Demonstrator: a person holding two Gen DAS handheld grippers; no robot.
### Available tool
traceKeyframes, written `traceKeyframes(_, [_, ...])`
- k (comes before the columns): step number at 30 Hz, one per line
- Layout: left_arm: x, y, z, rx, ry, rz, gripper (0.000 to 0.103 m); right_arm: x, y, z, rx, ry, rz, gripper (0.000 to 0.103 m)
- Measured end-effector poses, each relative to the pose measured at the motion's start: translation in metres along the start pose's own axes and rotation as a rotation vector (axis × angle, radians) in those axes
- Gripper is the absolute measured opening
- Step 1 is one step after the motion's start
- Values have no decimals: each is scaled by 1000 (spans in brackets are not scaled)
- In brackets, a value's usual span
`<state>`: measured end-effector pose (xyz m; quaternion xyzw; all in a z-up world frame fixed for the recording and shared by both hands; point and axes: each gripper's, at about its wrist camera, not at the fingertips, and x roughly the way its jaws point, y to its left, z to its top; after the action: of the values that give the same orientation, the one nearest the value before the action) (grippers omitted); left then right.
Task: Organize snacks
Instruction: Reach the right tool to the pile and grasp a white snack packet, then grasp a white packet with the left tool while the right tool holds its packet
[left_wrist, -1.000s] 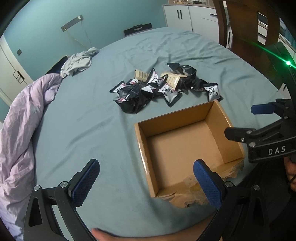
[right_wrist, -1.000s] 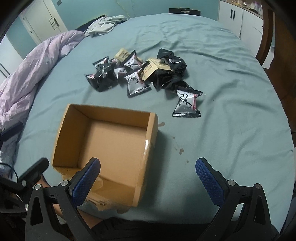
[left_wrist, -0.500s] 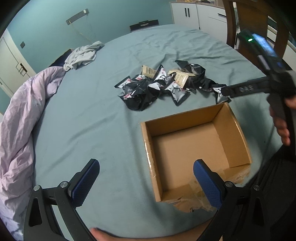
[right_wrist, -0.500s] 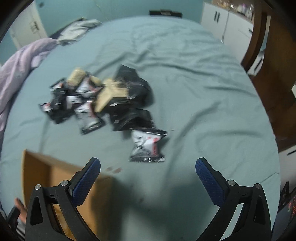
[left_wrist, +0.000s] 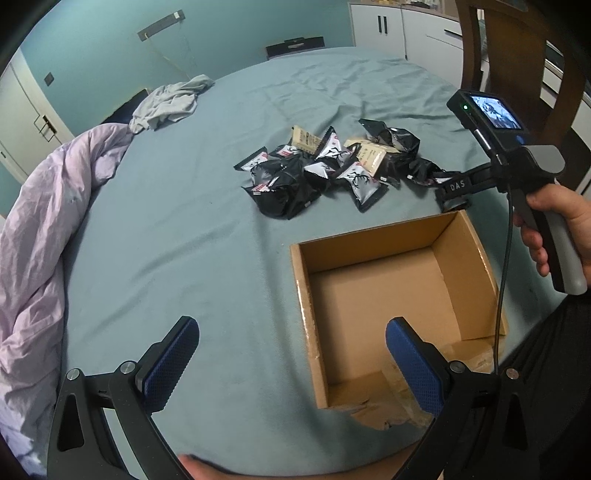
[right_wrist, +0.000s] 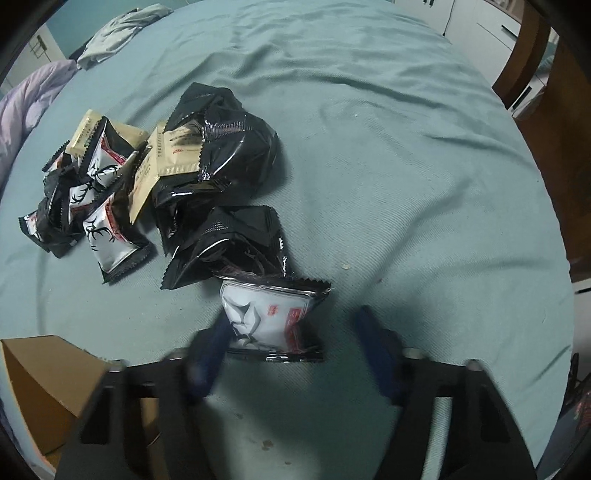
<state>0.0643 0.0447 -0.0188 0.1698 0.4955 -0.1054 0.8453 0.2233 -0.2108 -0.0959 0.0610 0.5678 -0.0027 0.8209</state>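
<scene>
Cardboard box (left_wrist: 399, 295) fills the left view; right gripper (right_wrist: 295, 332) straddles a snack packet (right_wrist: 269, 317).

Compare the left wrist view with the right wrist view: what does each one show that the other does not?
Only the left wrist view shows the inside of the cardboard box, with nothing in it, the open left tongs hovering above the bed, and the hand holding the right tool.

Only the right wrist view shows the right tongs, which have just been closing around the nearest white snack packet; the far finger does not touch it yet.

Both show the pile of snack packets, the teal bedsheet and the lilac duvet.
</scene>
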Motion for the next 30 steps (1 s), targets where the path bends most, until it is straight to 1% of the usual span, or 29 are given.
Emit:
traceKeyframes(1, [0,1,0,-1,-1,4,103,2,-1,0,4,5,2,42])
traceKeyframes(3, [1,2,1,-6,-1,6,103,1,-4,-2,12,7,2,38])
traceKeyframes(6, [1,4,0,-12,-2,10,103,-4,-7,-2,21,-14,19,29])
traceKeyframes(8, [1,5,0,-13,-4,17,103,-21,-4,-9,27,-45,39,29])
traceKeyframes(11, [2,7,-1,-18,-1,27,103,-49,-1,-18,17,-121,86,29])
traceKeyframes(13, [4,9,0,-24,4,31,103,-66,0,-27,23,-155,134,28])
traceKeyframes(15, [6,11,3,-32,9,28,103,-85,-4,-43,47,-183,211,28])
traceKeyframes(18, [12,18,15,-37,3,16,103,-111,-13,-68,66,-252,255,28])
traceKeyframes(22, [34,35,37,-45,12,30,103,-117,-21,-92,104,-285,282,28])
traceKeyframes(27, [82,58,67,-108,36,11,102,-121,-18,-91,81,-315,289,28])
traceKeyframes(30, [109,71,82,-189,57,-34,89,-112,-13,-87,83,-297,273,28])
